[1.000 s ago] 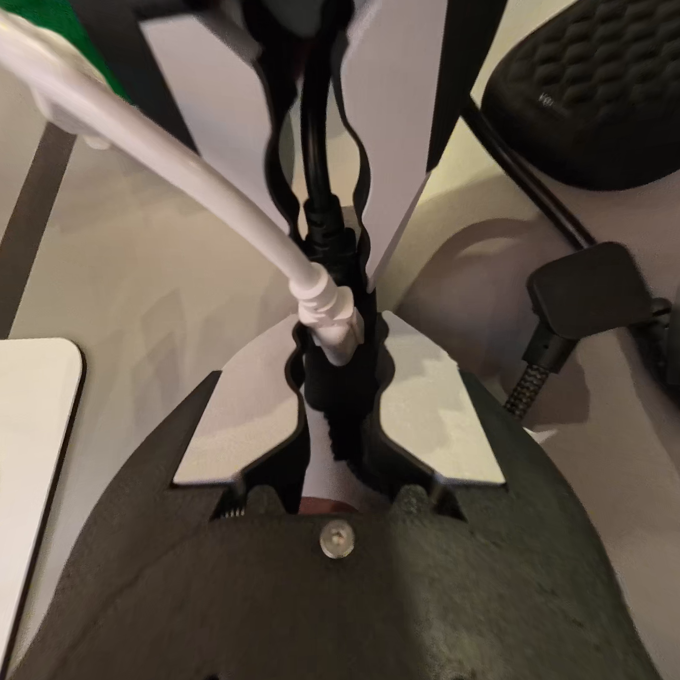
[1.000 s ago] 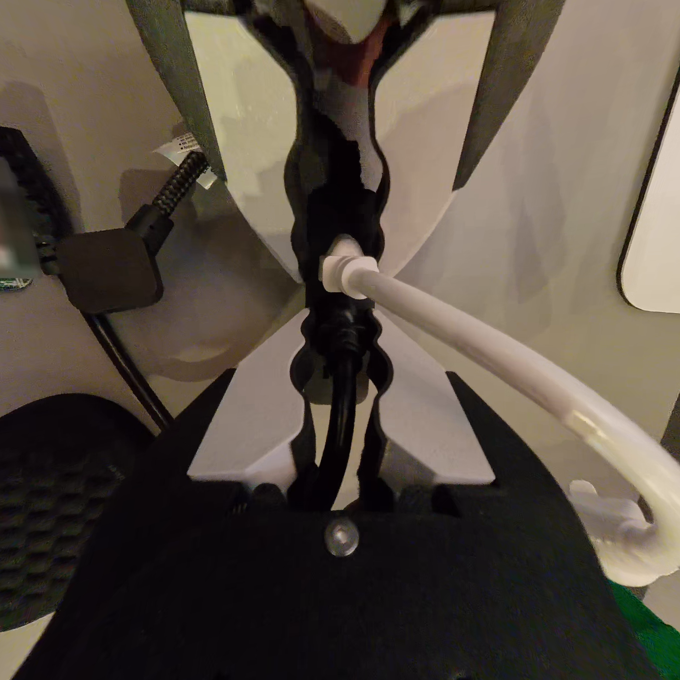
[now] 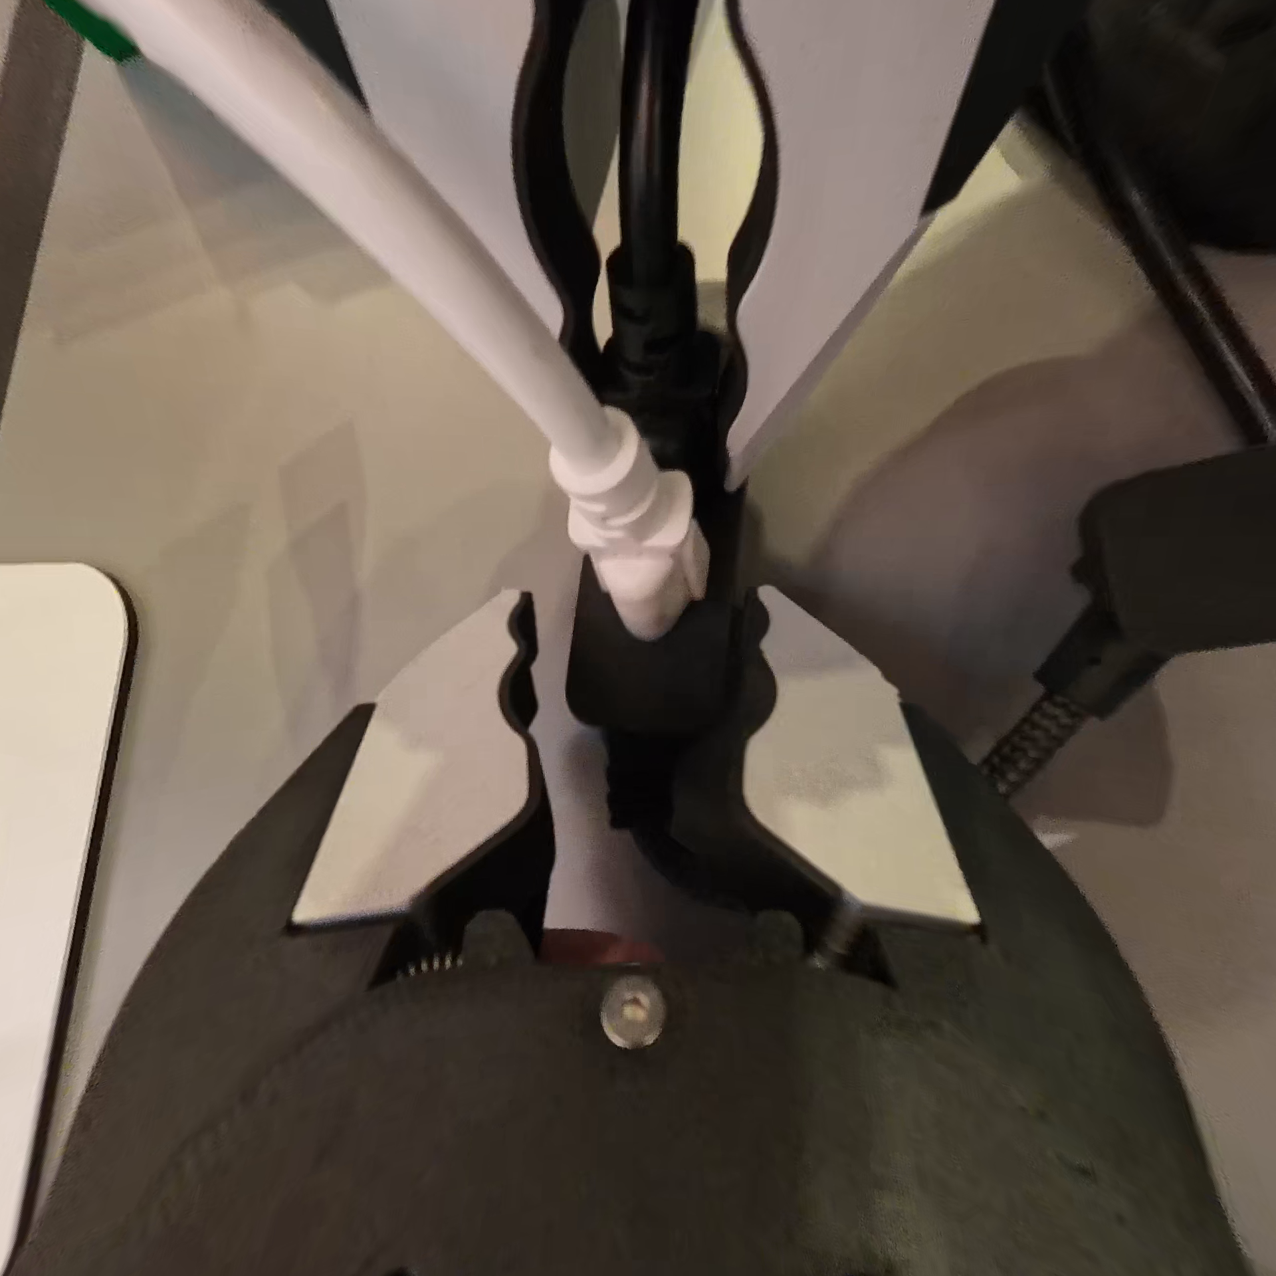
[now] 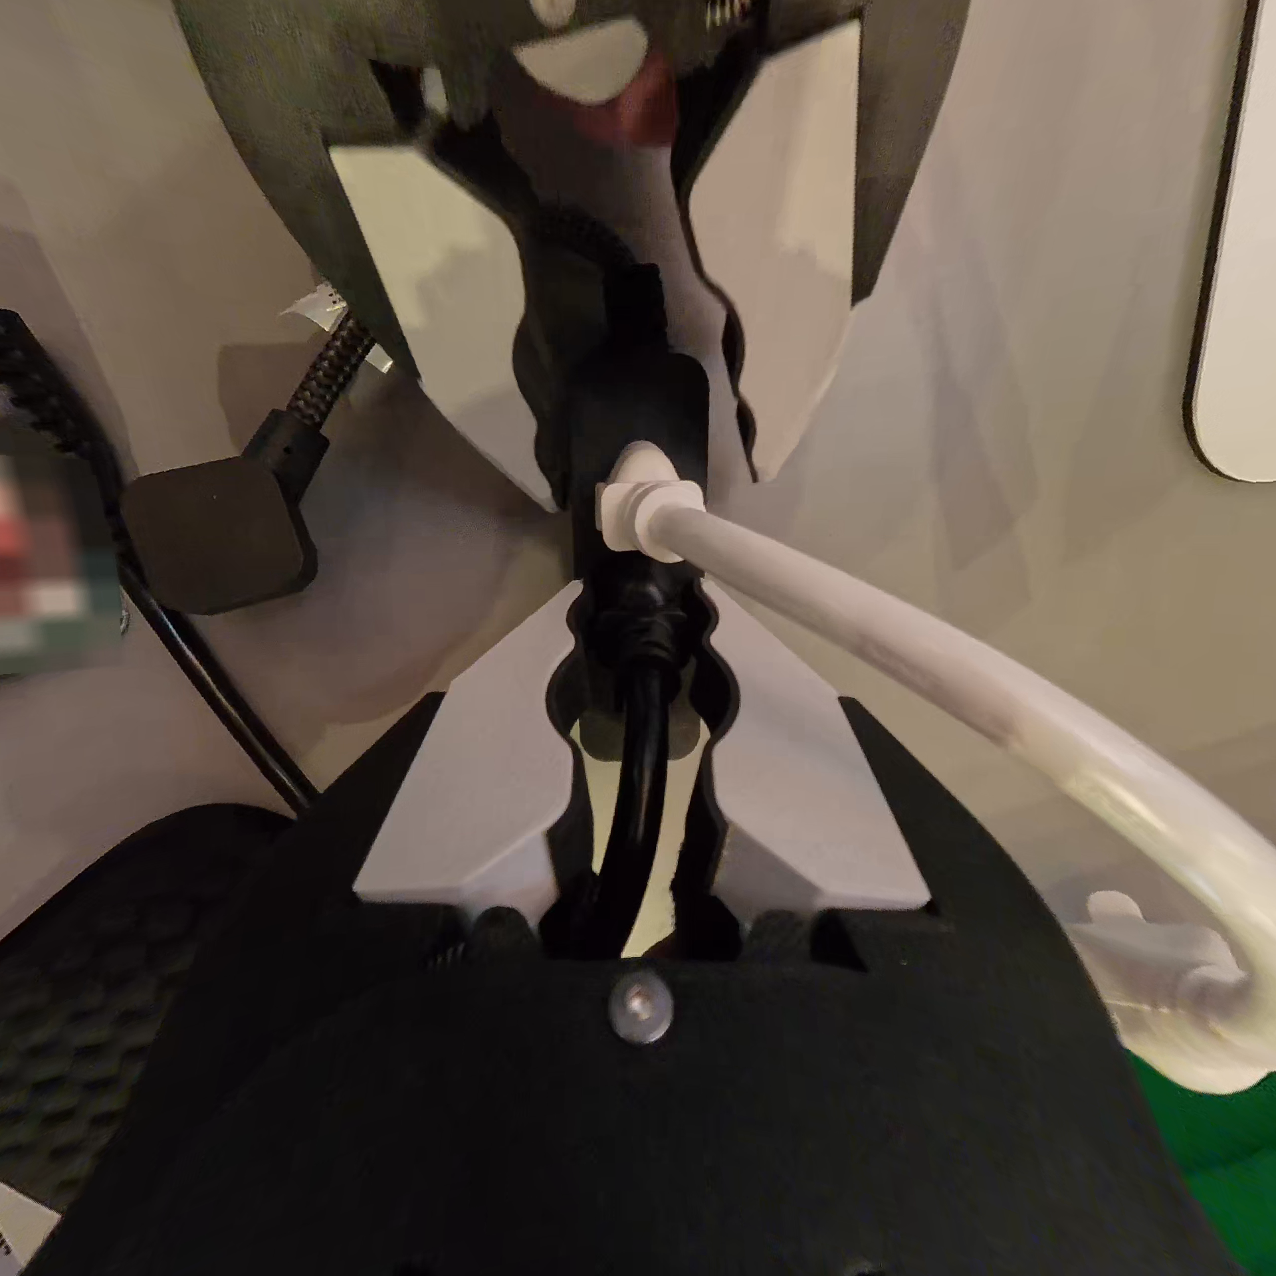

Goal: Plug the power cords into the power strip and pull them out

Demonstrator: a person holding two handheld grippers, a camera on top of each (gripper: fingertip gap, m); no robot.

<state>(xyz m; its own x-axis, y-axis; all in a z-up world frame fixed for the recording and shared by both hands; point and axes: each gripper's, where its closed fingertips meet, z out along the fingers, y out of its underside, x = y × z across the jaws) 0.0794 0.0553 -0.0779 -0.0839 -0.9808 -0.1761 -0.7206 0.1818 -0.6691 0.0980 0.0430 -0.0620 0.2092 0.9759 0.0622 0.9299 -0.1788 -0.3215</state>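
Black plug (image 3: 649, 663) between both grippers' jaws.

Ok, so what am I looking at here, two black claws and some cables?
No robot arm: a person holds two pincer tools, each with a camera looking along its fingers. One picture comes from the left gripper, the other from the right gripper; they face each other over a pale tabletop. Between them is a chunky black power connector with a thick white cable plugged in. The right gripper pinches its cord end; the left gripper's fingers stand slightly open around it. Nearby lie a square black plug on a braided cord and a white rounded board.
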